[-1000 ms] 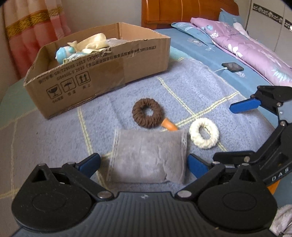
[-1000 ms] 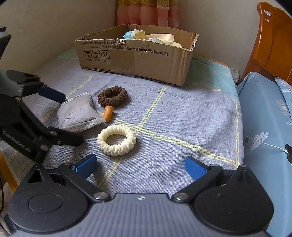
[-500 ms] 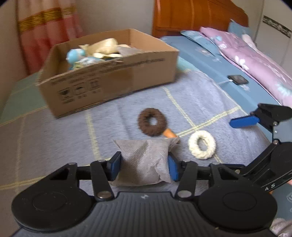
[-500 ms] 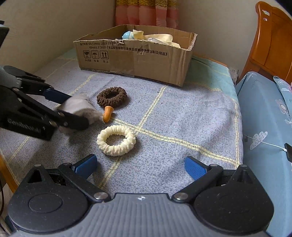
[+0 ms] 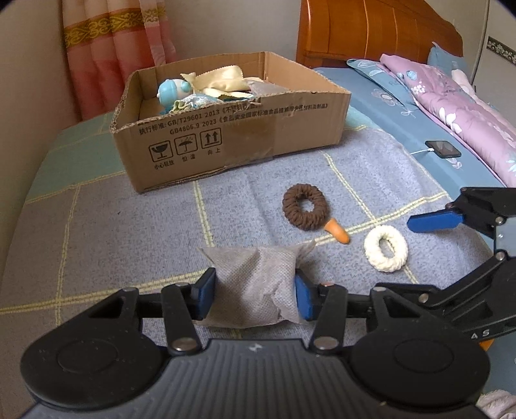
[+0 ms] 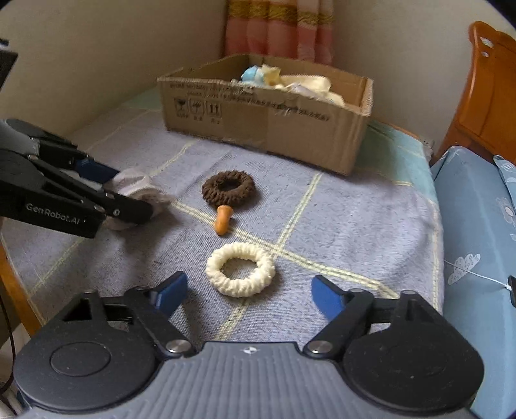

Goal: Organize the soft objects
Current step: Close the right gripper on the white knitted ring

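Note:
My left gripper (image 5: 253,295) is shut on a grey fabric pouch (image 5: 254,283), squeezed between its blue pads and lifted slightly off the blanket; the same pouch (image 6: 135,190) shows in the right wrist view. A cream knitted ring (image 6: 240,274) lies just ahead of my right gripper (image 6: 248,295), whose jaws are closing with the ring's near edge between the tips, pads not touching it. Further out lie a brown knitted ring (image 6: 228,188) and a small orange cone (image 6: 222,220). The cardboard box (image 5: 232,141) with soft items stands behind.
The grey-blue checked blanket (image 5: 96,225) covers the surface. A bed with blue sheet and purple quilt (image 5: 458,106) lies to the right, with a phone (image 5: 442,149) on it. A wooden headboard (image 5: 371,29) and a pink curtain (image 5: 119,48) stand behind the box.
My left gripper closed on the grey pouch and raised it a little. My right gripper's fingers have drawn inward around the cream ring.

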The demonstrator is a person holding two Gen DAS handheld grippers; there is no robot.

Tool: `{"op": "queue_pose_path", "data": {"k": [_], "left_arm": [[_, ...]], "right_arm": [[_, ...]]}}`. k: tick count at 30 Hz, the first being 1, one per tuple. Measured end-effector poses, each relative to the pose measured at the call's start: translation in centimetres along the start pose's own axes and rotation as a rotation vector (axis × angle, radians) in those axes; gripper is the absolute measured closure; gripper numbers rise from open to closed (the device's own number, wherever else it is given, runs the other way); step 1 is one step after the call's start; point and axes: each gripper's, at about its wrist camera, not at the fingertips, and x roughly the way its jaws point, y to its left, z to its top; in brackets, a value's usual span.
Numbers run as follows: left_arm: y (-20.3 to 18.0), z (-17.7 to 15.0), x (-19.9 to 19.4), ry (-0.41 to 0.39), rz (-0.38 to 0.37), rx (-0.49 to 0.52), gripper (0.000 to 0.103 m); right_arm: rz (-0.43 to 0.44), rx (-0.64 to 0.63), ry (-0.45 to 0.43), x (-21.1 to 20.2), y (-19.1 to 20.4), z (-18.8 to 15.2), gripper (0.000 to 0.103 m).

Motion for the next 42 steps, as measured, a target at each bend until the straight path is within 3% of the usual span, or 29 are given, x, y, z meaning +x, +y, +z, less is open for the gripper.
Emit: {"op": "queue_pose_path", "data": {"k": [2, 4, 5, 12, 19, 28, 34, 38, 42], "left_arm": [[0.1, 0.0, 0.1, 0.000, -0.002, -0.005, 0.052], [0.1, -0.1, 0.1, 0.000, -0.002, -0.007, 0.052], [0.2, -0.1, 0.1, 0.000, -0.002, -0.006, 0.051], [0.1, -0.2, 0.2, 0.004, 0.004, -0.005, 0.050], [0.3, -0.9, 0.3, 0.007, 0.016, -0.006, 0.037], [0.2, -0.8, 0.5, 0.013, 0.023, -0.004, 0.034], [0.2, -0.8, 0.4, 0.018, 0.024, -0.004, 0.033], [0.3, -0.8, 0.4, 0.018, 0.020, -0.008, 0.032], [0.2, -0.9, 0.5, 0.019, 0.026, 0.000, 0.029]], "right_arm": [[0.015, -0.002, 0.000, 0.1, 0.1, 0.1, 0.015], [0.013, 0.008, 0.012, 0.4, -0.1, 0.2, 0.001], [0.005, 0.004, 0.019, 0.7, 0.0, 0.1, 0.000], [0.016, -0.001, 0.008, 0.7, -0.1, 0.0, 0.000], [0.018, -0.003, -0.014, 0.5, -0.1, -0.3, 0.000], [0.039, -0.027, -0.010, 0.5, 0.0, 0.0, 0.000], [0.065, -0.070, -0.016, 0.0, 0.2, 0.4, 0.023], [0.070, -0.070, -0.022, -0.1, -0.1, 0.6, 0.043], [0.068, -0.072, -0.025, 0.1, -0.2, 0.8, 0.048]]}}
